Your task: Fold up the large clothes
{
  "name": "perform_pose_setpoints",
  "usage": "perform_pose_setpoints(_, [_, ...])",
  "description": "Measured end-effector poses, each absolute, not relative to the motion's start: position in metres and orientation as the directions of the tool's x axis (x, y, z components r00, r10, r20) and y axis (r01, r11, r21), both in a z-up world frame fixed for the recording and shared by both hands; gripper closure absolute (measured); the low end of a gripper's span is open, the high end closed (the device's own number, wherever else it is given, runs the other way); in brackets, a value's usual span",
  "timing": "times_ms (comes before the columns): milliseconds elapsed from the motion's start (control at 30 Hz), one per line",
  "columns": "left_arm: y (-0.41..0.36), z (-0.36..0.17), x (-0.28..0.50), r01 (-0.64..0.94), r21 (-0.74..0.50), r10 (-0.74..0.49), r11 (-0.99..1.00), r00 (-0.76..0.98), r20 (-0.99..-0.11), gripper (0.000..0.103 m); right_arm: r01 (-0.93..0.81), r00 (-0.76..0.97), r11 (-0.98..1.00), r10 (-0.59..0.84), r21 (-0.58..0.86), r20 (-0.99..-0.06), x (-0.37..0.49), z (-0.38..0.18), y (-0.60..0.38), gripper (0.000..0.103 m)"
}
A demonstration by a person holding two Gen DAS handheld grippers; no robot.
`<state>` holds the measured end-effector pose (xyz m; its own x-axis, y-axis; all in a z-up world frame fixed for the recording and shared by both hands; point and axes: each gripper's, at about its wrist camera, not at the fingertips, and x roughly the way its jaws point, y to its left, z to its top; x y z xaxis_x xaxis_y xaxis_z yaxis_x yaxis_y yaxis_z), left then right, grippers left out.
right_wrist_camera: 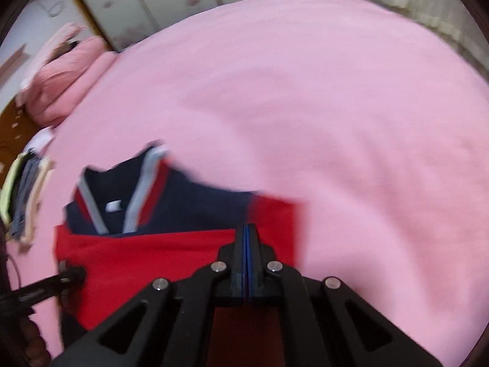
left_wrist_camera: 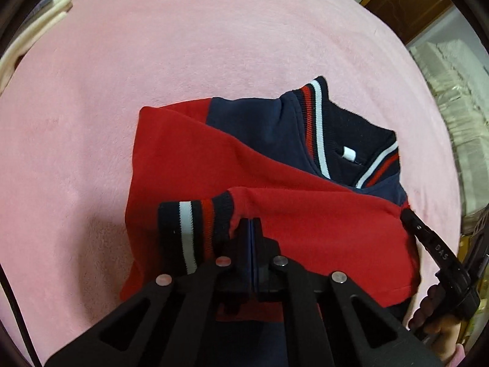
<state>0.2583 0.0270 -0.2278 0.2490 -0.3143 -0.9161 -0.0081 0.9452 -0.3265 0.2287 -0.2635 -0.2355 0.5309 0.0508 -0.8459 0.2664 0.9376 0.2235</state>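
Centrally, low in both wrist views, a red and navy knit jacket with a striped collar (left_wrist_camera: pixel 275 165) lies partly folded on a fuzzy pink blanket (left_wrist_camera: pixel 214 46) that fills most of each frame. Its red sleeves are folded across the body, and a navy cuff banded in white and red (left_wrist_camera: pixel 192 229) sits at lower centre of the left wrist view, just left of the fingertips. A small white label shows inside the collar.

Right there, the left gripper (left_wrist_camera: pixel 253 229) has its jaws pressed together, tips down at the red sleeve fabric beside the cuff; whether any cloth is pinched between them I cannot tell. Over the red cloth in its own blurred view, the right gripper (right_wrist_camera: pixel 247 235) is likewise closed, with nothing visibly caught.

At the upper left of the right wrist view lies a bundle of pink bedding (right_wrist_camera: pixel 64 73), with a small stack of folded pale and grey clothes (right_wrist_camera: pixel 24 202) at the left edge.
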Motion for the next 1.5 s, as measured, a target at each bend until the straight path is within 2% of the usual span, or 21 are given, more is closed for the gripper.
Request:
perform_pose_setpoints(100, [0.027, -0.214, 0.253, -0.012, -0.319, -0.307, 0.948, 0.243, -0.920, 0.102, 0.256, 0.579, 0.939, 0.041, 0.229, -0.814, 0.215, -0.207, -0.267, 0.103])
perform_pose_setpoints(233, [0.015, -0.202, 0.238, -0.003, -0.345, -0.336, 0.939, 0.224, -0.915, 0.101, 0.086, 0.661, 0.933, 0.208, 0.348, -0.721, 0.202, -0.178, -0.229, 0.103])
perform_pose_setpoints(333, [0.007, -0.211, 0.232, -0.029, -0.305, -0.294, 0.952, 0.187, -0.937, 0.101, 0.056, 0.556, 0.886, 0.356, 0.461, -0.751, 0.203, -0.208, -0.188, 0.103])
perform_pose_setpoints(367, [0.006, -0.215, 0.231, -0.034, -0.282, -0.271, 0.959, 0.185, -0.944, 0.101, 0.064, 0.534, 0.887, 0.356, 0.457, -0.767, 0.203, -0.217, -0.183, 0.103])
perform_pose_setpoints(500, [0.019, -0.219, 0.231, -0.016, -0.278, -0.269, 0.960, 0.213, -0.939, 0.102, 0.146, 0.547, 0.919, 0.233, 0.366, -0.804, 0.192, -0.235, -0.193, 0.103])
perform_pose_setpoints(567, [0.023, -0.219, 0.231, 0.005, -0.283, -0.278, 0.959, 0.207, -0.938, 0.102, 0.211, 0.581, 0.937, 0.110, 0.280, -0.806, 0.180, -0.230, -0.222, 0.103])
perform_pose_setpoints(633, [0.022, -0.215, 0.230, 0.020, -0.261, -0.259, 0.965, 0.208, -0.943, 0.102, 0.299, 0.539, 0.949, -0.083, 0.098, -0.838, 0.171, -0.226, -0.247, 0.103])
perform_pose_setpoints(667, [0.021, -0.213, 0.229, 0.020, -0.254, -0.252, 0.967, 0.209, -0.945, 0.102, 0.337, 0.515, 0.939, -0.117, 0.074, -0.849, 0.169, -0.227, -0.264, 0.103])
perform_pose_setpoints(733, [0.012, -0.210, 0.233, 0.008, -0.253, -0.249, 0.967, 0.213, -0.945, 0.102, 0.360, 0.527, 0.899, 0.024, 0.249, -0.850, 0.163, -0.221, -0.297, 0.103])
perform_pose_setpoints(800, [0.009, -0.201, 0.229, 0.008, -0.262, -0.257, 0.965, 0.226, -0.940, 0.102, 0.344, 0.576, 0.890, 0.053, 0.301, -0.816, 0.159, -0.205, -0.301, 0.103])
perform_pose_setpoints(933, [-0.004, -0.188, 0.216, 0.031, -0.281, -0.280, 0.959, 0.231, -0.932, 0.102, 0.139, 0.655, 0.881, 0.261, 0.453, -0.709, 0.168, -0.176, -0.257, 0.103])
perform_pose_setpoints(1033, [-0.012, -0.185, 0.210, 0.038, -0.286, -0.287, 0.958, 0.198, -0.937, 0.102, 0.065, 0.551, 0.858, 0.395, 0.510, -0.735, 0.184, -0.191, -0.204, 0.103])
perform_pose_setpoints(1100, [-0.013, -0.187, 0.206, 0.048, -0.220, -0.225, 0.974, 0.199, -0.954, 0.102, 0.055, 0.491, 0.860, 0.419, 0.508, -0.763, 0.178, -0.210, -0.193, 0.103])
perform_pose_setpoints(1167, [-0.014, -0.192, 0.203, 0.081, -0.054, -0.071, 0.995, 0.223, -0.972, 0.102, 0.048, 0.443, 0.897, 0.374, 0.439, -0.814, 0.175, -0.225, -0.188, 0.103])
perform_pose_setpoints(1200, [-0.015, -0.195, 0.202, 0.098, -0.035, -0.056, 0.995, 0.226, -0.972, 0.102, 0.067, 0.429, 0.910, 0.344, 0.409, -0.835, 0.177, -0.229, -0.192, 0.103])
perform_pose_setpoints(1300, [-0.003, -0.203, 0.199, 0.095, -0.025, -0.046, 0.995, 0.222, -0.974, 0.098, 0.158, 0.433, 0.840, 0.414, 0.519, -0.801, 0.163, -0.240, -0.228, 0.103])
perform_pose_setpoints(1400, [0.005, -0.203, 0.197, 0.068, -0.069, -0.083, 0.995, 0.221, -0.972, 0.097, 0.257, 0.463, 0.906, 0.189, 0.335, -0.866, 0.147, -0.229, -0.256, 0.103])
perform_pose_setpoints(1500, [0.011, -0.204, 0.196, 0.029, -0.095, -0.099, 0.995, 0.221, -0.970, 0.097, 0.317, 0.444, 0.910, 0.105, 0.266, -0.890, 0.136, -0.224, -0.274, 0.103])
